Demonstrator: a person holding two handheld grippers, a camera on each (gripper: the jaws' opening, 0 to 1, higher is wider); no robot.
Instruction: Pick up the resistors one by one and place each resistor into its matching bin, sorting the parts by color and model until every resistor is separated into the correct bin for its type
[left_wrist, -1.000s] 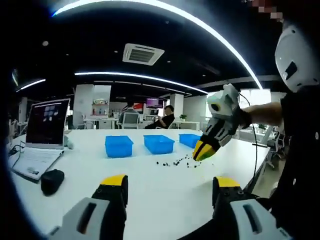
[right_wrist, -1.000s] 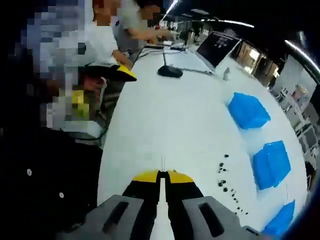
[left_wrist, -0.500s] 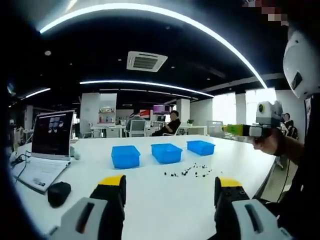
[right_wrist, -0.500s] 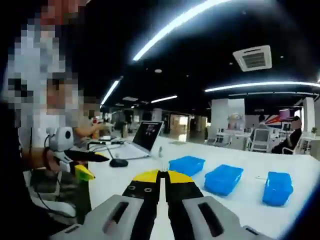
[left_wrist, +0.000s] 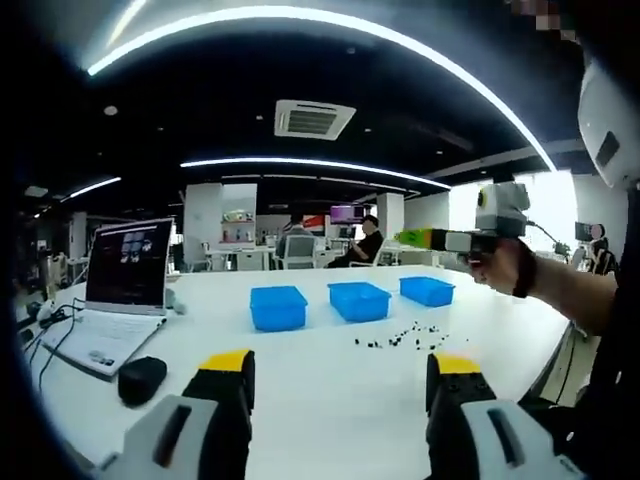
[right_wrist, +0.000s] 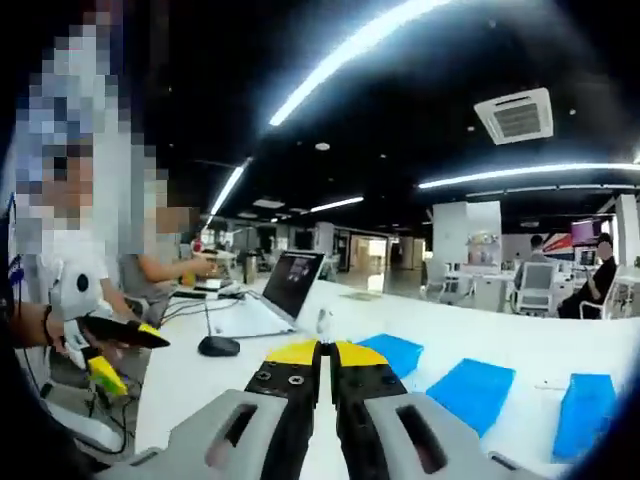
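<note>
Left gripper view: resistors (left_wrist: 400, 339) lying scattered mid-frame on table (left_wrist: 320, 390), before three bins (left_wrist: 278, 306). Left gripper (left_wrist: 340, 368) gaping wide, holding nothing. Right gripper (right_wrist: 322, 352) pinching closed, nothing visibly between jaws.

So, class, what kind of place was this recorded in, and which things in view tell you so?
Most likely an open-plan office or lab: a long white table with a laptop and mouse, desks and seated people behind, a ceiling air vent and strip lights.

Left gripper (left_wrist: 340, 370): jaws apart, above the desk's (left_wrist: 300, 375) near edge.
Bins (left_wrist: 358, 300): three blue, in a row mid-desk.
Resistors (left_wrist: 400, 338): scattered before the bins.
Laptop (left_wrist: 115, 290): open, left edge.
</note>
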